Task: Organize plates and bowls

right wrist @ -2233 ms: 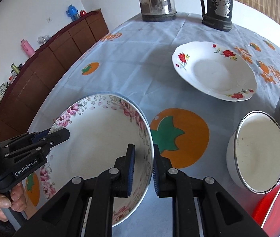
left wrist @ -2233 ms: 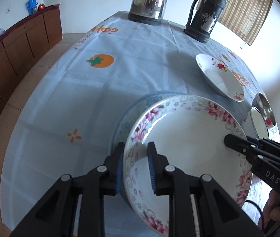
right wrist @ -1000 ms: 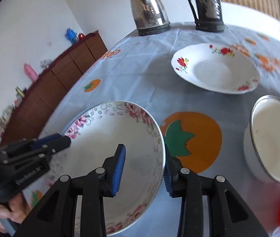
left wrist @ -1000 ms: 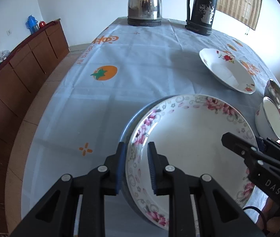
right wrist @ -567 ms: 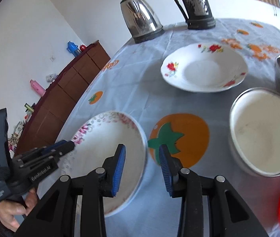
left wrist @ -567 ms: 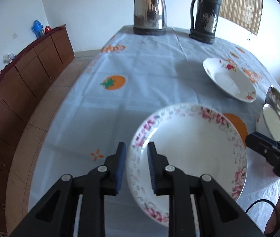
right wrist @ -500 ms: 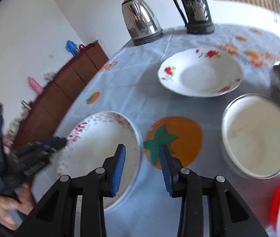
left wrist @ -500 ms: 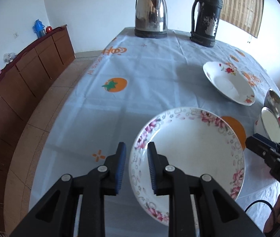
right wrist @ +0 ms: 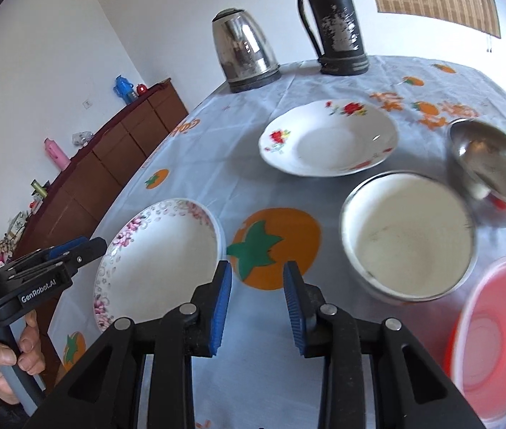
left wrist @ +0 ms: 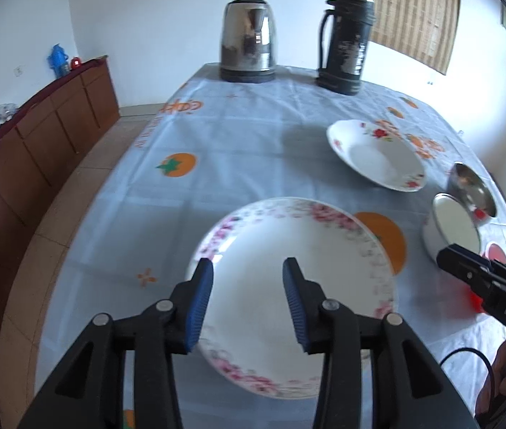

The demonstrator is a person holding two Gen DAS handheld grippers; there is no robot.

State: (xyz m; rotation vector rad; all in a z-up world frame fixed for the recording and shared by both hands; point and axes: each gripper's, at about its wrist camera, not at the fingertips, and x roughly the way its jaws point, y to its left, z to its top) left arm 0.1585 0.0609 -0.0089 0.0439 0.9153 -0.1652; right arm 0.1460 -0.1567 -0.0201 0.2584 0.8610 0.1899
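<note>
Pink flowers ring the plate (left wrist: 296,268) that lies flat and empty on the blue tablecloth (left wrist: 238,157); your left gripper (left wrist: 248,298) has just been opening and stands apart above its near rim without touching it, while your right gripper (right wrist: 257,296), just narrowing, holds nothing above the orange tomato print (right wrist: 274,246). The red-flowered plate (right wrist: 328,139), white bowl (right wrist: 410,243) and steel bowl (right wrist: 492,164) look empty. Only the right view shows the whole red bowl (right wrist: 496,343) and your left hand (right wrist: 6,357).
</note>
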